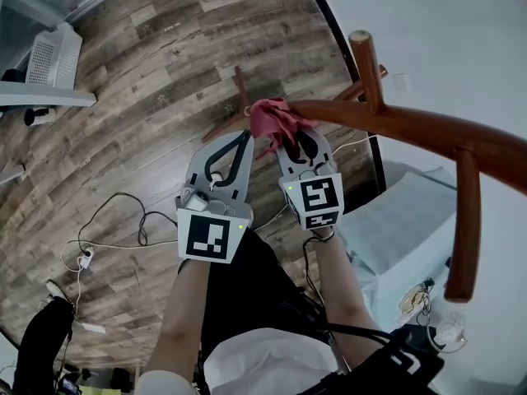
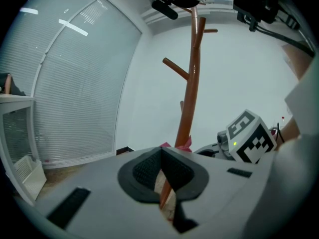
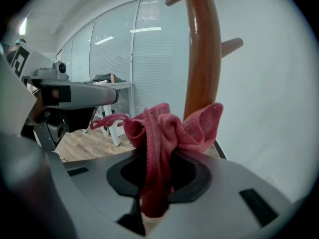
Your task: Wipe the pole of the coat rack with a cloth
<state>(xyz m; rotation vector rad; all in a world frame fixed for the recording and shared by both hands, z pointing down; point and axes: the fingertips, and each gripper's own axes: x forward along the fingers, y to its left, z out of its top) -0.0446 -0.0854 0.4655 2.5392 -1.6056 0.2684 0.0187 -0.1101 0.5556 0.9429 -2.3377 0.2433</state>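
The coat rack's brown wooden pole [image 1: 395,122] crosses the head view from its base legs [image 1: 240,97] to the right edge, with pegs sticking out. A red cloth [image 1: 272,118] is bunched against the pole low down. My right gripper [image 1: 295,134] is shut on that cloth [image 3: 164,126], which presses against the pole [image 3: 202,59] just ahead of the jaws [image 3: 154,148]. My left gripper [image 1: 245,136] sits beside it on the left, shut with nothing held. In the left gripper view [image 2: 161,153] the pole [image 2: 191,93] rises beyond the fingertips and a bit of cloth [image 2: 184,144] shows.
A long peg [image 1: 464,220] and a shorter one [image 1: 366,56] jut from the pole. Cables [image 1: 123,220] trail over the wood floor. A white table [image 1: 49,95] stands far left, a pale covered box [image 1: 403,220] by the white wall at right.
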